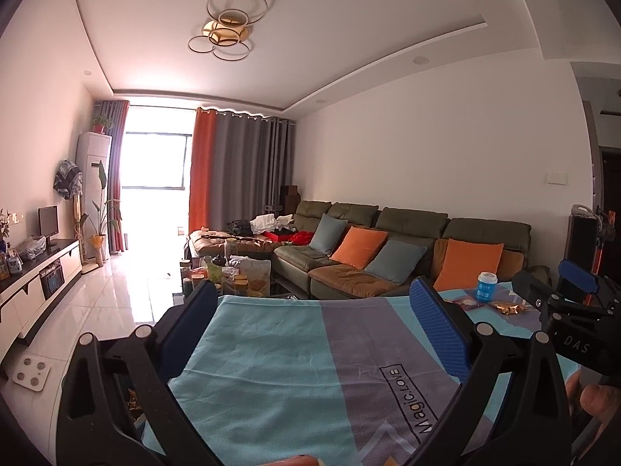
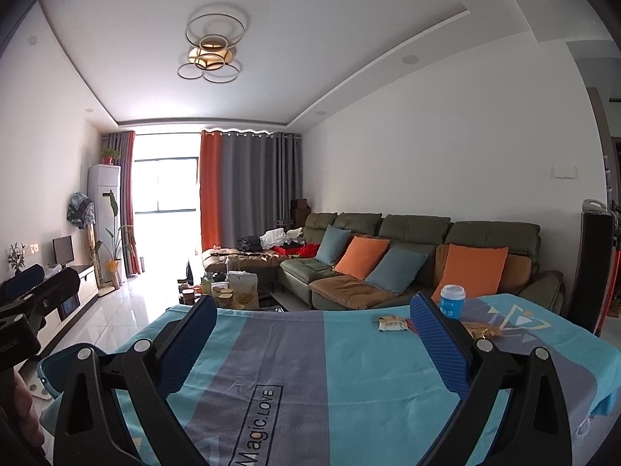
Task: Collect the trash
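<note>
The table is covered by a teal and grey cloth [image 1: 271, 349] printed "Magic.LOVE". On its far right part stand a blue paper cup with a white lid [image 2: 452, 303], a flat snack wrapper [image 2: 394, 324] and a crumpled gold wrapper [image 2: 483, 330]. The left wrist view shows the same cup [image 1: 487, 287], flat wrapper [image 1: 464, 303] and gold wrapper [image 1: 508, 306]. My left gripper [image 1: 314, 306] hovers open over the cloth's left part, holding nothing. My right gripper [image 2: 314, 314] is open and holds nothing, short of the wrappers. Each gripper shows at the edge of the other's view.
A teal bin [image 2: 54, 369] sits on the floor off the table's left edge, beside a white scale [image 1: 31, 372]. Beyond the table are a cluttered coffee table [image 1: 233, 272], a green sofa with cushions [image 1: 388, 256] and a TV cabinet [image 1: 39, 283].
</note>
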